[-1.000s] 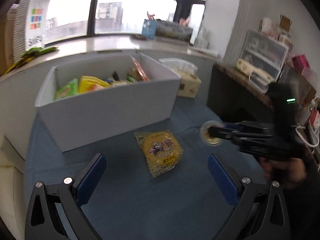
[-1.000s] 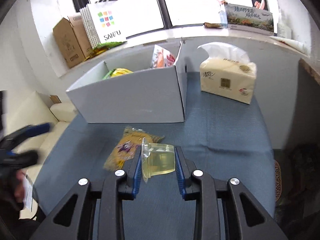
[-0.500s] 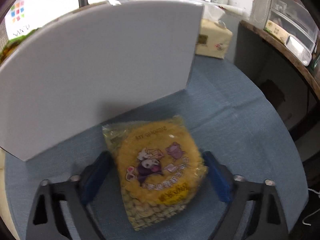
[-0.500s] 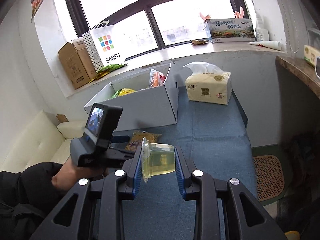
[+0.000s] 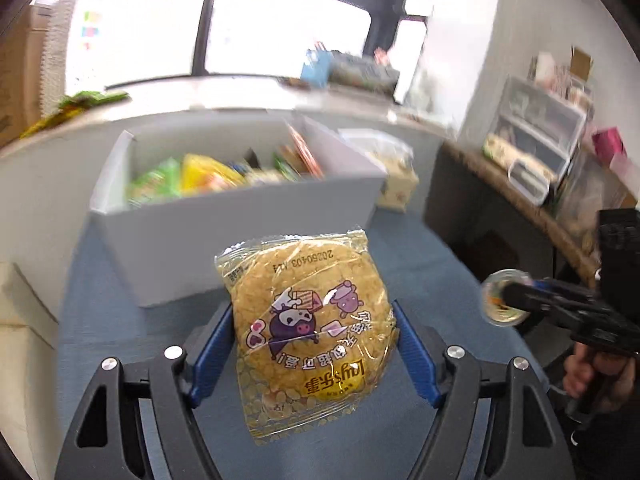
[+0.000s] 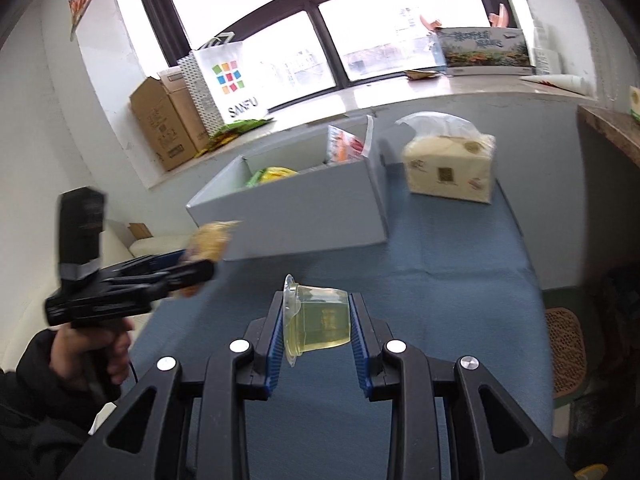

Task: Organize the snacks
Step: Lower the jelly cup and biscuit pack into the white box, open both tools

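A yellow snack pack (image 5: pixel 308 328) with a cartoon print hangs lifted above the blue table, and my left gripper (image 5: pixel 310 312) is shut on it, blue pads pressing both sides. Behind it stands the white box (image 5: pixel 240 232) with several snack bags inside. My right gripper (image 6: pixel 318 300) is shut on a clear jelly cup (image 6: pixel 320 320) of yellowish jelly, held on its side above the table. In the right wrist view the left gripper (image 6: pixel 192 268) carries the snack pack (image 6: pixel 212 238) in front of the white box (image 6: pixel 300 216). The left wrist view shows the right gripper (image 5: pixel 516 304) with the jelly cup (image 5: pixel 498 300) at the right.
A tissue pack (image 6: pixel 448 172) sits right of the box on the blue tablecloth (image 6: pixel 440 264). Cardboard boxes (image 6: pixel 164 124) and a paper bag (image 6: pixel 228 80) stand on the window sill behind. A dark desk with drawer units (image 5: pixel 540 140) lies to the right. A person's hand (image 6: pixel 92 352) holds the left gripper.
My left gripper dropped to the snack pack on the table, shut on it and lifted it clear. The right gripper kept its hold on the jelly cup and rose a little.
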### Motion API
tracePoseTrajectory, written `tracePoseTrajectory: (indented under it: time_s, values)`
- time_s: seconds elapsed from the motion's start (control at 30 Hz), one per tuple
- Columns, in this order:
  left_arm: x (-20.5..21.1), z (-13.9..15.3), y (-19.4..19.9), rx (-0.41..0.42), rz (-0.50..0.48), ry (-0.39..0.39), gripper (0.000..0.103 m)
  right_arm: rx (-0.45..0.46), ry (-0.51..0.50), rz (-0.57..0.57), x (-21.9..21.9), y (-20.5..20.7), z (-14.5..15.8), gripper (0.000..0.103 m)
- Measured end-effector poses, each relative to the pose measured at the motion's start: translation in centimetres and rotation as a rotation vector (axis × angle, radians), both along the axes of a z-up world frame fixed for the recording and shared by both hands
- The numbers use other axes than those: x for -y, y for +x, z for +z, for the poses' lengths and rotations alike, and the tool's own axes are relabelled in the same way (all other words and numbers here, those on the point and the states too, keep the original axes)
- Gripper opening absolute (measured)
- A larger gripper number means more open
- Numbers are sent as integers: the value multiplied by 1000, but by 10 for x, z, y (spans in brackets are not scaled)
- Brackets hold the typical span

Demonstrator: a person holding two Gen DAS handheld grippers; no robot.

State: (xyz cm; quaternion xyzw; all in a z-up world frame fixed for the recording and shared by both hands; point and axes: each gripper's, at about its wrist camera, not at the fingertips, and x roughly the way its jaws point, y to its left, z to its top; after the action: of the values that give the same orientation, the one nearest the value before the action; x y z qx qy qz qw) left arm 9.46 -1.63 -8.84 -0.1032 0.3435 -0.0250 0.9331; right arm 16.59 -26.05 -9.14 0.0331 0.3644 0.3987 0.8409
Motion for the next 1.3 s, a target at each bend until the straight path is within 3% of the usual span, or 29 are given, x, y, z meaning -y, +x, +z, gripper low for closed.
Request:
tracePoseTrajectory:
  time_s: [0.2, 0.3, 0.5, 0.6, 0.8, 0.83, 0.87, 0.9, 0.93, 1.0, 1.1, 1.3]
  values:
    - [-46, 44, -22, 101, 80, 1, 80, 54, 24, 54, -44, 18, 30, 32]
    - [-81, 58, -8, 134, 103, -38, 80, 83, 40, 83, -73, 37, 49, 32]
    - [-123, 70, 70, 106, 92, -40, 80, 88, 16, 80, -135, 98, 74, 32]
    - [-136, 67, 113, 73, 84, -67, 80, 66, -37, 54, -165, 135, 75, 32]
    - [-150, 51, 174, 27, 121, -33, 82, 36, -80, 13, -197, 186, 69, 33]
    - [-154, 47, 183, 0, 137, -32, 91, 23, -75, 11, -200, 192, 68, 37]
    - [-158, 42, 190, -28, 154, -30, 96, 16, -75, 13, -203, 197, 67, 66]
    - [-160, 38, 193, -47, 163, -29, 103, 20, -88, 6, -206, 200, 66, 86]
    - [-163, 36, 195, -66, 177, -18, 103, 38, -97, -18, -206, 202, 66, 103]
    - [-164, 34, 192, -79, 185, -6, 103, 59, -99, -29, -205, 204, 67, 103]
    - [-157, 42, 180, -32, 152, 19, 103, 74, -99, -34, -201, 200, 66, 103]
    - [-127, 71, 136, 110, 224, 237, 103, 131, -138, -45, -195, 179, 67, 103]
